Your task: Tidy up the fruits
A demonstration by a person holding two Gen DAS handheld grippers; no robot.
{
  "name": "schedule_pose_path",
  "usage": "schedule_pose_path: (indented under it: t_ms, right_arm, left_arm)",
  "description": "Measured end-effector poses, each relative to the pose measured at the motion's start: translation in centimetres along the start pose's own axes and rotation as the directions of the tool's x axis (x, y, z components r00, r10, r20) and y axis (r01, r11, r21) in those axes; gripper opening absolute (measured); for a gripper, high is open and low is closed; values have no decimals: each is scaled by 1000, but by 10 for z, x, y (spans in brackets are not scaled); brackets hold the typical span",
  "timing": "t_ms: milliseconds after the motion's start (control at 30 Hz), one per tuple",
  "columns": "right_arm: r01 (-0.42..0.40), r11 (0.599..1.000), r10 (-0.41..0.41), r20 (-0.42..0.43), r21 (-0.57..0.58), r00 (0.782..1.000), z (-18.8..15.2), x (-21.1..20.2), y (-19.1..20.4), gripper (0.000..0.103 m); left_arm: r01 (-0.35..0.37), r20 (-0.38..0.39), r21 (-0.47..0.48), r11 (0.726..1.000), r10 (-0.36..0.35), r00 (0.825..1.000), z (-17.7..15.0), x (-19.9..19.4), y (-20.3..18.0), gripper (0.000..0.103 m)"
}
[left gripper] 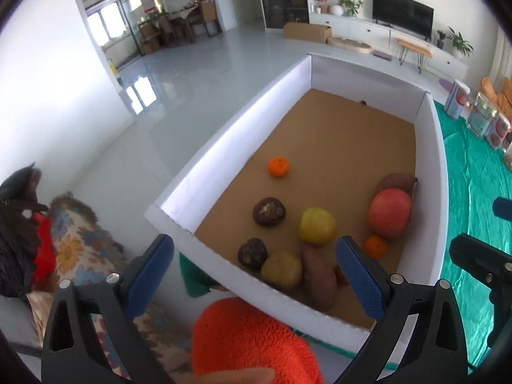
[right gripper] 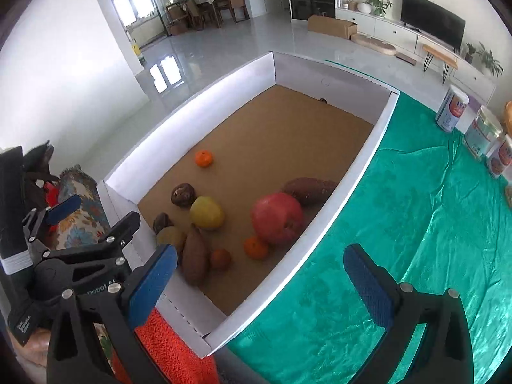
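A white-walled box (left gripper: 220, 140) with a brown cardboard floor holds the fruit. In it lie a large red apple (left gripper: 389, 212), a yellow apple (left gripper: 317, 225), a tangerine (left gripper: 278, 166), a second tangerine (left gripper: 375, 246), two dark brown fruits (left gripper: 268, 211), a yellow-green fruit (left gripper: 281, 270) and two sweet potatoes (left gripper: 318, 276). My left gripper (left gripper: 256, 275) is open and empty, above the box's near wall. My right gripper (right gripper: 260, 280) is open and empty, above the box's near right corner (right gripper: 208, 339). The red apple (right gripper: 276, 217) lies just ahead of it.
The box stands on a green cloth (right gripper: 400, 240). Several tins (right gripper: 451, 108) stand at the cloth's far right. An orange fuzzy sleeve (left gripper: 249, 342) is below the left gripper. A patterned cushion (left gripper: 80, 249) lies left of the box. The left gripper (right gripper: 51, 233) shows in the right wrist view.
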State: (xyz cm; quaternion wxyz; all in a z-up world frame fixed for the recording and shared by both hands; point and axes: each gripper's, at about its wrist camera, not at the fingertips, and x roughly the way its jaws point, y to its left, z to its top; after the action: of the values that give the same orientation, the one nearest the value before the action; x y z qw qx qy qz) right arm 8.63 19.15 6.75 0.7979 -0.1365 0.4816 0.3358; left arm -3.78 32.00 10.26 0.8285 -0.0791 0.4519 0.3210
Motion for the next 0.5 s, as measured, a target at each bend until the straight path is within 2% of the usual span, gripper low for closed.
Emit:
schedule_pose_path:
  t_ms: [100,300,500]
  right_arm:
    - [44,998,-45,-11,-40,999,1,0,8,103]
    - [79,996,-80,-18,-51,997,2,-2,11,103]
    - [80,996,-81,-29,-36,996,2,1,11,103]
  left_arm:
    - [34,-7,-1,999,-34,999,1,2,-2,102]
    - [122,-46,-54,991,-124,991,1,7,3,102]
    - [106,-53,-63,992,-110,993,1,11,4,102]
